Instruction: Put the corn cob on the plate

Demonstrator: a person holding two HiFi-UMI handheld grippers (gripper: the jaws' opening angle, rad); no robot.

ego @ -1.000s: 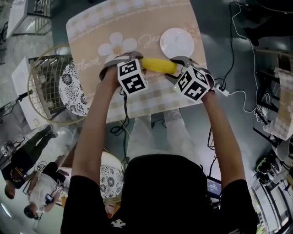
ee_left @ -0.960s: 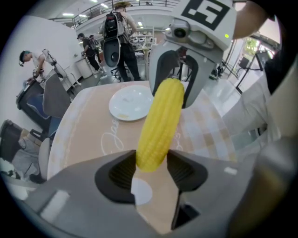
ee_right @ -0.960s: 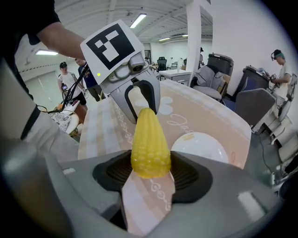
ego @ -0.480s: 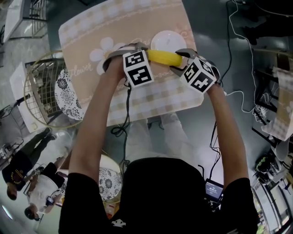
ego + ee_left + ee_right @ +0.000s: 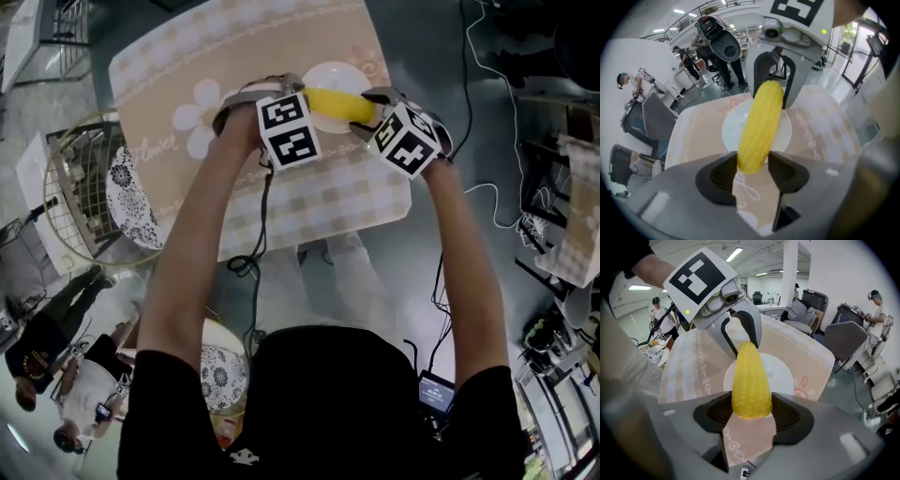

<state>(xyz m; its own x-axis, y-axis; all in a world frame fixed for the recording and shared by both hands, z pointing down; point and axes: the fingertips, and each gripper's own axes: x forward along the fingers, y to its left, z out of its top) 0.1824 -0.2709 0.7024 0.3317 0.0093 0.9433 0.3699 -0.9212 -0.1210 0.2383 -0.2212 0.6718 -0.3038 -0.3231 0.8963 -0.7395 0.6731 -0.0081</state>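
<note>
Both grippers have carried the corn cob (image 5: 339, 103) across the bench (image 5: 187, 66) until it hangs over the white plate (image 5: 333, 75). Fingers of the left gripper (image 5: 752, 169) clench one end, those of the right gripper (image 5: 751, 414) the other.

The corn cob (image 5: 761, 122) looks bumpy and waxy, the white plate (image 5: 733, 133) smooth and glossy, the tablecloth (image 5: 698, 136) matt printed cloth.

- corn cob (image 5: 339, 104): bright yellow, pebbled kernels.
- plate (image 5: 328, 75): plain white.
- tablecloth (image 5: 216, 66): peach-beige w/ white daisy print, cream check border.
- marker cubes (image 5: 289, 131): white w/ blk squares.
- left gripper (image 5: 752, 169) & right gripper (image 5: 751, 416): grey, blk ribbed insides.
- patterned dish (image 5: 127, 192): white w/ blk floral motif.
- shirt (image 5: 319, 403): blk.
</note>
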